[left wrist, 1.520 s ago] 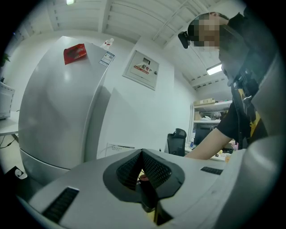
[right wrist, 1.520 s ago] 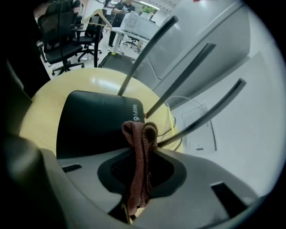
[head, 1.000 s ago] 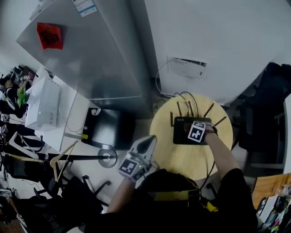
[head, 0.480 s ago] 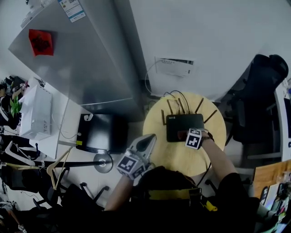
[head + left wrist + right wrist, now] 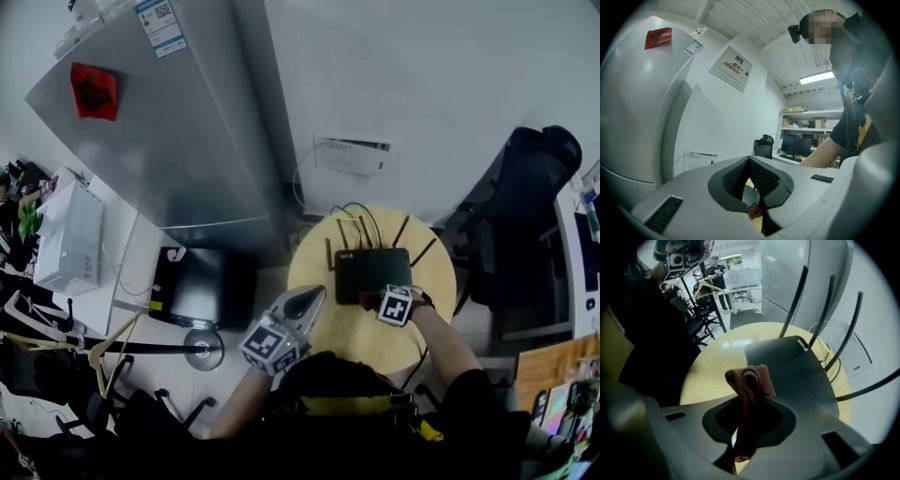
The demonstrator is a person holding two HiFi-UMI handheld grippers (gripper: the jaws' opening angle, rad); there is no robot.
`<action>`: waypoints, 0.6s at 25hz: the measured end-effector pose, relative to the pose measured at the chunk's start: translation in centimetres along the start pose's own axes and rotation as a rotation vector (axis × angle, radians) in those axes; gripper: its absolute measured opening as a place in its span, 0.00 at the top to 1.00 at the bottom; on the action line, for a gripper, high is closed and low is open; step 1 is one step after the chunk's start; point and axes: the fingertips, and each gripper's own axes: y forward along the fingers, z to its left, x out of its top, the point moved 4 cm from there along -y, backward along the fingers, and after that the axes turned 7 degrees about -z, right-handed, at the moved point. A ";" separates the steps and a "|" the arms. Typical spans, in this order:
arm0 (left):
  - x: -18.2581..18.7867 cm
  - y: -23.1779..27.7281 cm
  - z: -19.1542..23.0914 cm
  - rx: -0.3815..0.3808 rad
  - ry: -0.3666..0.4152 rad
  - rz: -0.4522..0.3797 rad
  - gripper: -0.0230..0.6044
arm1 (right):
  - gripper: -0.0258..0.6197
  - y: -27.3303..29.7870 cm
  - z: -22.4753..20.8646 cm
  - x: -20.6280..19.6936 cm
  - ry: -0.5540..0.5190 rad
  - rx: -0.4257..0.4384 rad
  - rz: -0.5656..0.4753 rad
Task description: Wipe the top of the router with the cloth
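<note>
A black router (image 5: 373, 273) with several upright antennas sits on a round yellow table (image 5: 347, 330). My right gripper (image 5: 378, 302) is at the router's near edge, shut on a reddish-brown cloth (image 5: 749, 380). In the right gripper view the cloth hangs folded between the jaws of that gripper (image 5: 747, 397), just above the router (image 5: 797, 366) at its near corner. My left gripper (image 5: 302, 302) hovers left of the table, off the router. The left gripper (image 5: 750, 164) looks shut with nothing held.
Cables (image 5: 361, 214) run from the router's back to a white wall box (image 5: 352, 156). A tall grey cabinet (image 5: 178, 122) stands at the left. A black box (image 5: 202, 286) lies on the floor. A black office chair (image 5: 525, 216) is at the right.
My right gripper has drawn the cloth back across the router's top to its near edge. The left gripper has stayed where it was.
</note>
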 end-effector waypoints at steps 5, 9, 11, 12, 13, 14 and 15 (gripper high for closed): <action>0.3 -0.5 0.1 0.016 0.002 -0.019 0.97 | 0.86 0.1 1.6 -0.9 -0.035 0.126 0.027; 0.1 -1.1 0.5 0.051 -0.006 -0.021 0.97 | 0.86 -2.1 0.4 -1.3 -0.072 0.087 -0.003; 0.0 -1.0 0.7 0.059 -0.007 -0.015 0.97 | 0.86 -4.5 -2.6 -0.4 -0.067 -0.060 -0.040; -0.1 -0.9 0.7 0.061 -0.010 -0.008 0.97 | 0.86 -5.7 -4.3 0.0 -0.074 -0.144 -0.055; -0.1 -0.7 0.7 0.060 -0.015 -0.001 0.97 | 0.86 -6.6 -5.8 0.4 -0.088 -0.223 -0.064; -0.1 -0.5 0.6 0.058 -0.015 -0.003 0.97 | 0.86 -7.1 -6.9 0.6 -0.109 -0.296 -0.065; 0.1 -0.4 0.5 0.056 -0.011 -0.012 0.97 | 0.86 -7.2 -7.9 0.7 -0.136 -0.366 -0.054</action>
